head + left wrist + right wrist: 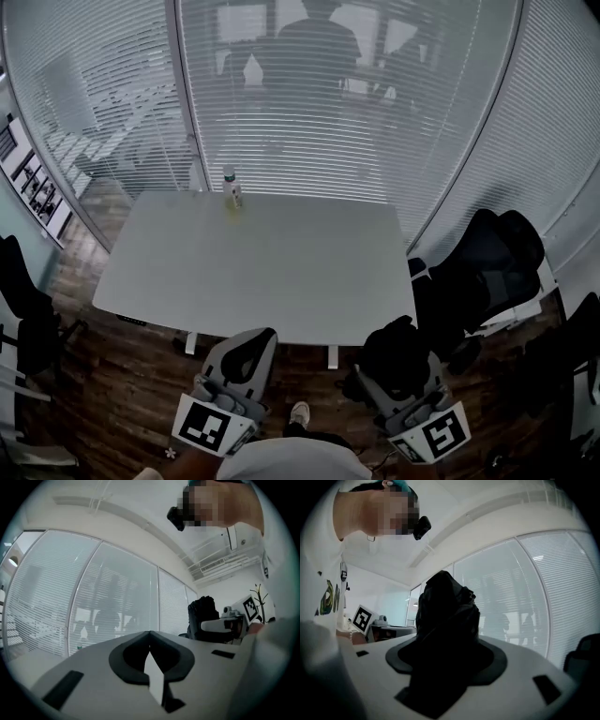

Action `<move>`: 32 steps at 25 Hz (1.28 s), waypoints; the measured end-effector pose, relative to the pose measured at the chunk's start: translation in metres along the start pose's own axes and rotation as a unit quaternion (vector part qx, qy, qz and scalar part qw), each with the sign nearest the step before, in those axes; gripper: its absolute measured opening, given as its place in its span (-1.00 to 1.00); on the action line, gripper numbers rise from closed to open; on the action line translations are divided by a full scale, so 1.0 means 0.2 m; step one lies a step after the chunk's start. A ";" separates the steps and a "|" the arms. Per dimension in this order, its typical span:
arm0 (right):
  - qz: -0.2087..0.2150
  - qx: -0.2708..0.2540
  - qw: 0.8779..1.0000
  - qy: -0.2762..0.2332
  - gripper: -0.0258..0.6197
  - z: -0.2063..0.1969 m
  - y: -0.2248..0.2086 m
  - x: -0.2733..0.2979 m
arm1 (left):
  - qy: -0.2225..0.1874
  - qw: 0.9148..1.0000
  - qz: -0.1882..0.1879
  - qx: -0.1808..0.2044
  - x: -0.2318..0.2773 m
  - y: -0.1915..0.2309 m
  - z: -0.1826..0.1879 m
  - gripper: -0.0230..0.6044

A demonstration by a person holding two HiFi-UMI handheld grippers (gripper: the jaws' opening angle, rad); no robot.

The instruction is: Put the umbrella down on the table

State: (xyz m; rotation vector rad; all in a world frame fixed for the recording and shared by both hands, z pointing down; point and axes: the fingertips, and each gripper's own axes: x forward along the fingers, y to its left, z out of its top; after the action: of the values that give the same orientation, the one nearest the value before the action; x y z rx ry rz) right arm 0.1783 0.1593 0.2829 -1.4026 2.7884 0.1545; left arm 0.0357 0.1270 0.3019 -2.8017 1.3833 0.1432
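Okay, glass walls with blinds (347, 112) fill the top of the head view, with a dim figure seated behind them. Big white table (281, 272) sits mid-frame on a wood floor (122, 375). Black office chair (487, 272) is at right of the table, and another dark chair (23, 300) is at the left edge. My left gripper (251, 345) is at lower left of the frame, just short of the table's near edge. In the left gripper view its jaws are pressed together at the tips with nothing between them. My right gripper (401, 367) is at lower right, also just short of the near edge, jaws pinching the umbrella (394, 342). The umbrella is black and folded up into a bunched bundle. In the right gripper view it rises straight up out of the jaws and blocks the centre of the frame. It is not on the table; it is in my grip over the floor by the near edge. Small bottle (232, 189) stands upright at the table's far edge, upper middle, well apart from both grippers. One shoe (300, 412) shows at bottom centre between the grippers.
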 end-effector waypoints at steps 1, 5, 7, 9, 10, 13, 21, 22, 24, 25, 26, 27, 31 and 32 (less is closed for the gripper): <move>0.000 -0.001 1.000 0.001 -0.09 -0.01 -0.06 0.01 | -0.002 1.000 0.002 0.000 0.06 0.00 -0.01 -0.89; 0.008 -0.001 1.000 0.003 -0.09 -0.04 -0.22 0.08 | 0.002 1.000 -0.003 -0.007 0.24 -0.02 -0.05 -0.89; 0.013 0.001 1.000 0.006 -0.09 -0.07 -0.29 0.11 | 0.009 1.000 -0.004 -0.014 0.32 -0.04 -0.07 -0.89; 0.017 0.004 1.000 0.007 -0.09 -0.10 -0.35 0.13 | 0.012 1.000 0.002 -0.016 0.38 -0.03 -0.10 -0.89; 0.019 0.006 1.000 0.007 -0.09 -0.11 -0.38 0.14 | 0.010 1.000 0.007 -0.014 0.40 -0.02 -0.11 -0.89; 0.027 0.006 1.000 0.009 -0.09 -0.13 -0.45 0.21 | -0.002 1.000 0.021 -0.008 0.48 0.06 -0.10 -0.89; 0.039 0.001 0.999 0.009 -0.09 -0.15 -0.49 0.47 | 0.002 1.000 0.020 -0.009 0.61 0.26 -0.11 -0.89; 0.039 0.000 0.999 0.008 -0.09 -0.15 -0.49 0.52 | 0.002 1.000 0.019 -0.010 0.63 0.30 -0.11 -0.89; 0.038 -0.001 0.999 0.008 -0.09 -0.14 -0.52 0.62 | -0.001 1.000 0.020 -0.012 0.67 0.39 -0.10 -0.89; 0.038 -0.003 0.999 0.007 -0.09 -0.14 -0.52 0.67 | -0.005 1.000 0.021 -0.013 0.69 0.44 -0.09 -0.89; 0.038 -0.006 0.999 0.007 -0.09 -0.15 -0.53 0.73 | -0.008 1.000 0.021 -0.013 0.71 0.50 -0.09 -0.89; 0.038 -0.008 0.999 0.007 -0.09 -0.15 -0.53 0.79 | -0.010 1.000 0.020 -0.013 0.73 0.55 -0.09 -0.89; 0.037 -0.005 0.999 0.009 -0.09 -0.17 -0.51 1.06 | -0.011 1.000 0.017 -0.013 0.79 0.82 -0.10 -0.89; 0.036 -0.005 0.999 0.011 -0.09 -0.17 -0.51 1.13 | -0.009 1.000 0.017 -0.015 0.81 0.89 -0.10 -0.89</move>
State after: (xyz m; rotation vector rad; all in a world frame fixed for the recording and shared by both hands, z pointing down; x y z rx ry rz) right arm 0.1251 -0.0852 0.2961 -1.3133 2.8617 0.1565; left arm -0.0071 -0.1107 0.3120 -2.7948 1.4379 0.1919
